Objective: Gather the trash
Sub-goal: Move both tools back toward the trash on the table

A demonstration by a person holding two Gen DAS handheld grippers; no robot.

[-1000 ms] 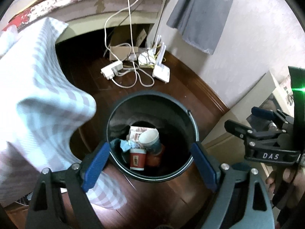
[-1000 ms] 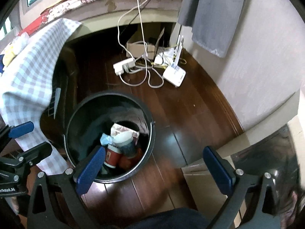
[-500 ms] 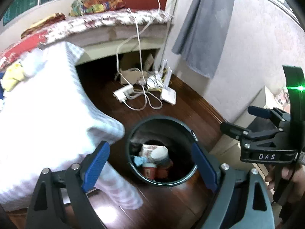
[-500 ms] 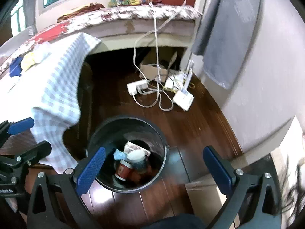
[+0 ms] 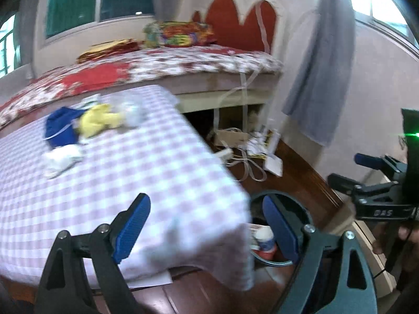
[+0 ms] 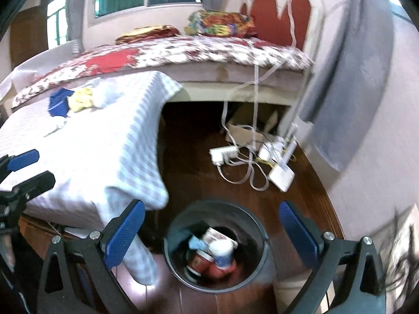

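Trash: blue, yellow and white crumpled pieces (image 5: 78, 130) lying on checked tablecloth (image 5: 131, 172), far side of table; more cups and wrappers sitting inside bin (image 6: 216, 248) on wood floor.
Surroundings: bed (image 6: 183, 49) standing behind table; power strip and cables (image 6: 243, 157) sprawling on floor near wall; grey curtain (image 6: 348, 99) hanging right.
In the way: cloth corner draping beside bin, hiding part of rim in left view.
Left gripper (image 5: 207, 230): angling down over table corner, jaws wide, nothing between.
Right gripper (image 6: 212, 235): pointing down at bin, jaws wide, empty.
View difference: right wrist showing whole bin interior; left wrist showing right gripper in a hand (image 5: 408, 238).
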